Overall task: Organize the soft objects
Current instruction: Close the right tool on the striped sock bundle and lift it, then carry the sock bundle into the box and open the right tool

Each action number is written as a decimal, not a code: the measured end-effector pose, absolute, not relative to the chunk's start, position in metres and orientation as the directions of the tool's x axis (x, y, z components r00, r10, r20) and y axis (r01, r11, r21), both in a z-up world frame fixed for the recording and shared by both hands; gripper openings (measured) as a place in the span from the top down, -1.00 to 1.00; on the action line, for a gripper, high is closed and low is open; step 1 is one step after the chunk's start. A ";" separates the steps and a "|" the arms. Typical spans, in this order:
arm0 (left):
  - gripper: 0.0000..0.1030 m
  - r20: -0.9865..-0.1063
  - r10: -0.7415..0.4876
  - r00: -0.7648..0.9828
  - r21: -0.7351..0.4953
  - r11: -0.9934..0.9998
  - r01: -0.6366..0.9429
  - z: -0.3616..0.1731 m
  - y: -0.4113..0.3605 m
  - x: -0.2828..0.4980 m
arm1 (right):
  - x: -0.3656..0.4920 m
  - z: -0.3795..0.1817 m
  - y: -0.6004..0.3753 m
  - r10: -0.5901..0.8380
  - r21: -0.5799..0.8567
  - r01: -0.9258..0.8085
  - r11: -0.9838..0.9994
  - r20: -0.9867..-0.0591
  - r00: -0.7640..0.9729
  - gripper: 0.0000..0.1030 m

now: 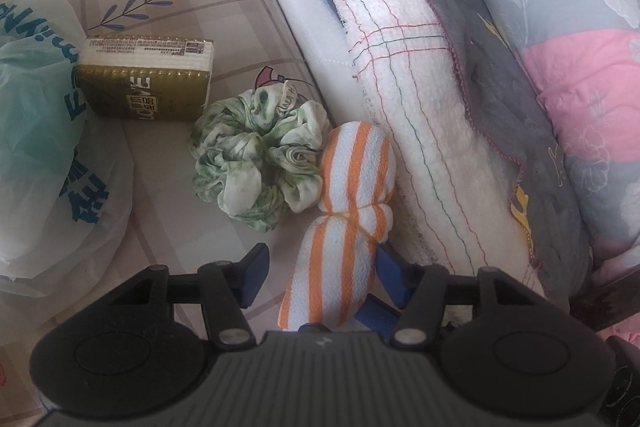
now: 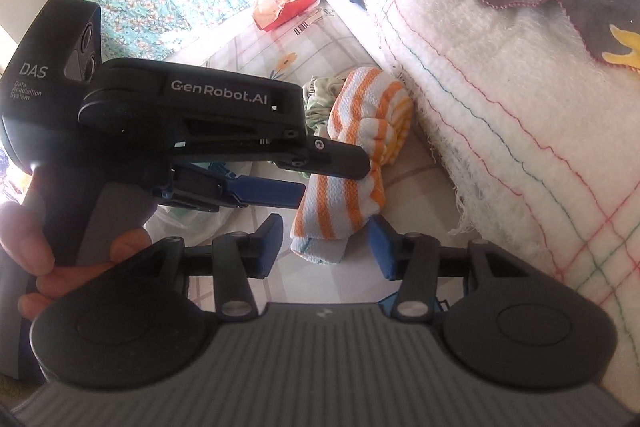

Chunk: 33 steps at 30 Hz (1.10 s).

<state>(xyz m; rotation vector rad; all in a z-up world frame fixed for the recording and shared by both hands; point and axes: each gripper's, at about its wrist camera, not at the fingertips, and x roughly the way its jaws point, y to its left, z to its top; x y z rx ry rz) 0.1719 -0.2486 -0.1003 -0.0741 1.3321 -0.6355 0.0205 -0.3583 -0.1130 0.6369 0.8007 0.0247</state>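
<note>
striped cloth (image 1: pixel 344 227) between left gripper (image 1: pixel 324 275) spread fingers; right gripper (image 2: pixel 326 247) spread, near

An orange-and-white striped cloth (image 1: pixel 352 211) (image 2: pixel 352 163) lies rolled and cinched at its middle, pinched like a bow, stretched lengthwise alongside the edge of a white blanket (image 1: pixel 420 115) (image 2: pixel 500 99). A green-and-white mottled scrunchie (image 1: pixel 258 157) lies flat just beside it, touching its far half, its ruffled ring open at the centre.
</note>
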 end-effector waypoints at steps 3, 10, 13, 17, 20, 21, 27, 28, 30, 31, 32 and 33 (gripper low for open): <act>-0.17 -0.882 -0.462 0.088 -0.398 0.834 0.383 -0.103 -0.253 0.176 | 0.029 -0.117 -0.356 0.257 0.552 0.221 0.804 -0.657 0.708 0.07; -0.02 -0.882 -0.461 0.098 -0.387 0.828 0.407 -0.106 -0.260 0.178 | 0.040 -0.121 -0.363 0.260 0.563 0.218 0.797 -0.646 0.718 0.13; 0.07 -0.878 -0.469 0.095 -0.396 0.823 0.408 -0.103 -0.257 0.175 | 0.038 -0.119 -0.362 0.254 0.559 0.211 0.802 -0.639 0.726 0.17; 0.09 -0.854 -0.509 0.112 -0.430 0.810 0.400 -0.090 -0.244 0.165 | 0.025 -0.103 -0.358 0.245 0.544 0.188 0.818 -0.624 0.742 0.18; 0.09 -0.833 -0.533 0.147 -0.440 0.800 0.408 -0.073 -0.232 0.154 | 0.018 -0.089 -0.349 0.239 0.531 0.163 0.832 -0.606 0.759 0.18; 0.09 -0.825 -0.542 0.161 -0.444 0.797 0.411 -0.067 -0.226 0.150 | 0.014 -0.082 -0.344 0.236 0.524 0.149 0.839 -0.596 0.767 0.18; 0.09 -0.766 -0.593 0.247 -0.482 0.785 0.389 -0.031 -0.186 0.127 | -0.002 -0.046 -0.317 0.256 0.497 0.058 0.866 -0.539 0.803 0.18; 0.09 -0.755 -0.600 0.266 -0.490 0.785 0.380 -0.025 -0.177 0.123 | -0.003 -0.040 -0.312 0.264 0.494 0.040 0.868 -0.529 0.807 0.18; 0.10 -0.734 -0.608 0.303 -0.503 0.787 0.358 -0.013 -0.160 0.115 | -0.007 -0.030 -0.302 0.280 0.483 0.003 0.876 -0.512 0.812 0.18; 0.10 -0.723 -0.610 0.323 -0.508 0.787 0.350 -0.008 -0.152 0.110 | -0.009 -0.022 -0.293 0.290 0.475 -0.022 0.880 -0.500 0.816 0.18; 0.10 -0.713 -0.610 0.346 -0.510 0.790 0.341 -0.002 -0.144 0.106 | -0.010 -0.017 -0.288 0.300 0.469 -0.042 0.882 -0.491 0.818 0.18; 0.10 -0.703 -0.608 0.369 -0.511 0.792 0.334 0.003 -0.136 0.101 | -0.011 -0.010 -0.282 0.316 0.465 -0.068 0.883 -0.479 0.819 0.18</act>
